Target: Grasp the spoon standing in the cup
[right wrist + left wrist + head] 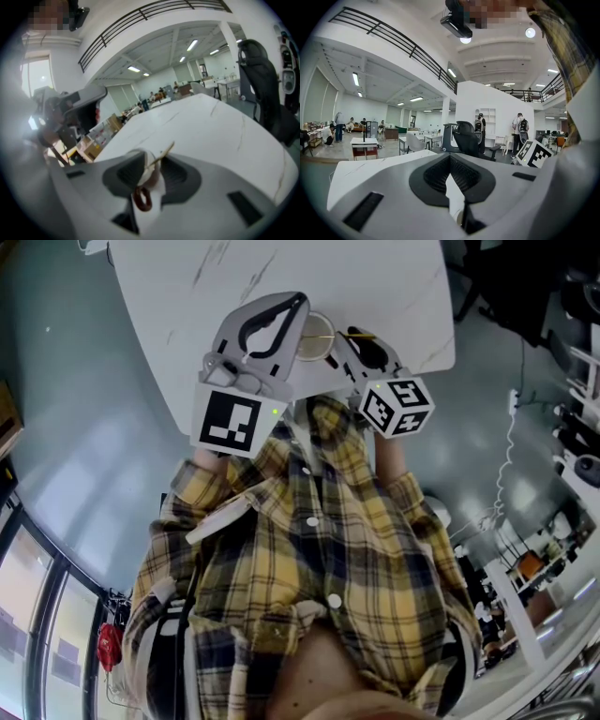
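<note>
We find the thin, pale-gold spoon (165, 151) leaning in the small white cup with a brown loop handle (151, 183). The cup stands on the white marble-look table (211, 126), between our two grippers. The right gripper (152, 159) has its jaws half apart, with the spoon's stem and the cup's top between them; we see no pad pressing on the stem. The left gripper (450, 158) hangs just beside the cup, its jaws together at the tips and holding nothing.

Our worry is the slant of the stem: we judge that one pad would meet it first and push it round the rim, out of the gap. If the jaws sit too low they may pinch the cup's rim instead, and a lift would then tip the light cup or drag it. A hold on the very end of the stem could let the spoon swing loose
</note>
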`<state>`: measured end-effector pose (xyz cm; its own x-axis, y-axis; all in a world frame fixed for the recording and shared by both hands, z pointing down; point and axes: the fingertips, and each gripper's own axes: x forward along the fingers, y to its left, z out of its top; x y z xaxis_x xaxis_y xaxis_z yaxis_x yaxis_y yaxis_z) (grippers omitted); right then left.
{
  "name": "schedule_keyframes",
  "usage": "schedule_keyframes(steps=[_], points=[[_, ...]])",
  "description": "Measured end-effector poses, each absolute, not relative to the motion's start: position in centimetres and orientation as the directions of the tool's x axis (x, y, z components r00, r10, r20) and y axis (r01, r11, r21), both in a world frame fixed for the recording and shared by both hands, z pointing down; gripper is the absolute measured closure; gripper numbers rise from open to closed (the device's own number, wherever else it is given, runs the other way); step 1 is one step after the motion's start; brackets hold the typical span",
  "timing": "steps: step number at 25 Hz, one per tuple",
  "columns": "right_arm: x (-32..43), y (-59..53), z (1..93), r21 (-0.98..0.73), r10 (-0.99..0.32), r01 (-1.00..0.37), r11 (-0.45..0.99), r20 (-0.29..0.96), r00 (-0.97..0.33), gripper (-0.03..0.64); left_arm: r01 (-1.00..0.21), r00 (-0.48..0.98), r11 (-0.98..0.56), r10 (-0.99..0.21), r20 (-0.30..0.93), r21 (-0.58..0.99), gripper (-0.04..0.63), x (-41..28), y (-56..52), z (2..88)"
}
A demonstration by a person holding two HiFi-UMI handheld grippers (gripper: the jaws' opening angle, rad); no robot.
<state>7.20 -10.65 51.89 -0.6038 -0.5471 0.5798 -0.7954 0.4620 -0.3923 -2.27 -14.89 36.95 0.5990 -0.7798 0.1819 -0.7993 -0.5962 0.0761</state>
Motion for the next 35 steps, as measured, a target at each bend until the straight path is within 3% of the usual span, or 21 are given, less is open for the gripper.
schedule_keyframes(steps=[19,35], points=[[6.0,-10.6,50.1,-0.436,-0.518,-0.745,0.505,0.537,-0.666,0.577,-0.807,0.588,-0.587,-0.791,0.168,0.059,0.58,-2.4,-14.7,36.0],[5.1,-10.0,45.8,-0.41,-0.491,-0.693,0.594,0.498,-0.715,0.584,-0.83,0.555,-0.557,-0.822,0.127,0.021,0.58,-2.5,-13.8,32.8]])
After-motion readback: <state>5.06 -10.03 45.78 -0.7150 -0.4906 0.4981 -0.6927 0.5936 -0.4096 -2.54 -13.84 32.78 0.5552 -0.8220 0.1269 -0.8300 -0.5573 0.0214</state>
